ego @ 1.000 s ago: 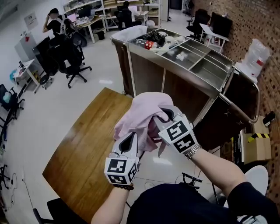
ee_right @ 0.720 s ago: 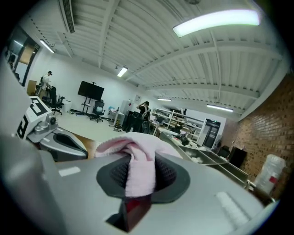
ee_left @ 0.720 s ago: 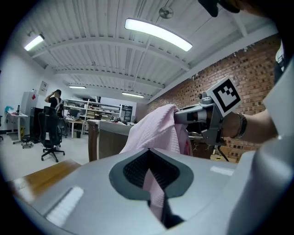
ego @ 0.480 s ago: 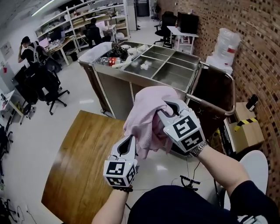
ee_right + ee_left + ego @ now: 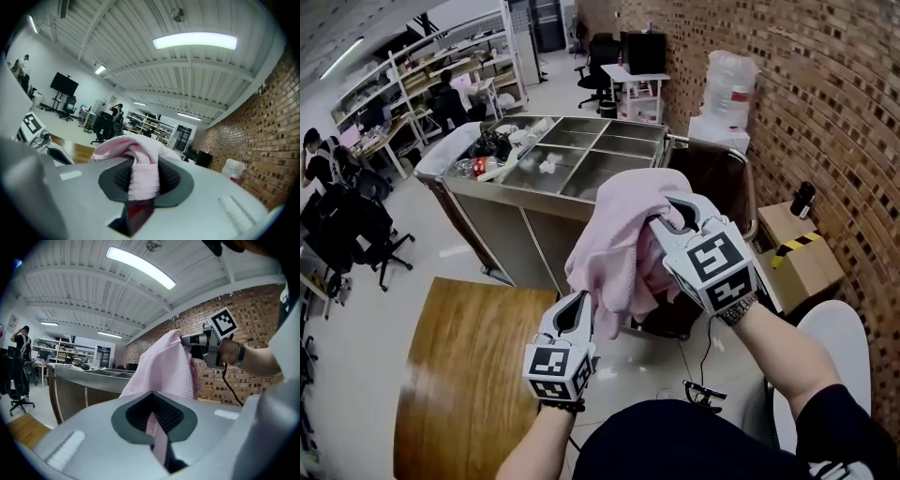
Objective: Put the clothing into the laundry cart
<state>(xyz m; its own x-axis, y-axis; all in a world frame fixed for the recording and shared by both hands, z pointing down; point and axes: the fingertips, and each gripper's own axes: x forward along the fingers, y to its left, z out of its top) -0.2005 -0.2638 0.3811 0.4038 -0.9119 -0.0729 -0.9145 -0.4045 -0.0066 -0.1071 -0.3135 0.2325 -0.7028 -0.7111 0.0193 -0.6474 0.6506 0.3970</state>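
A pink garment (image 5: 619, 244) hangs bunched in the air between my two grippers. My left gripper (image 5: 581, 305) is shut on its lower edge, and a strip of pink cloth (image 5: 157, 427) is pinched between the pads. Up and to the right, my right gripper (image 5: 661, 220) is shut on the garment's top fold (image 5: 140, 171). Behind the garment stands the steel cart (image 5: 572, 164) with open top compartments. A dark bag (image 5: 712, 173) hangs from the rail at the cart's right end. In the left gripper view my right gripper (image 5: 187, 341) shows beyond the cloth.
A wooden table (image 5: 459, 375) lies at lower left. A cardboard box (image 5: 797, 253) and a white round seat (image 5: 834, 356) stand by the brick wall (image 5: 825, 112) on the right. Desks, office chairs and people fill the far left. Cables lie on the floor below me.
Both grippers have carried the pink garment rightward, off the wooden table's side and in front of the cart's dark bag. The right gripper has risen. Both grips are unchanged.
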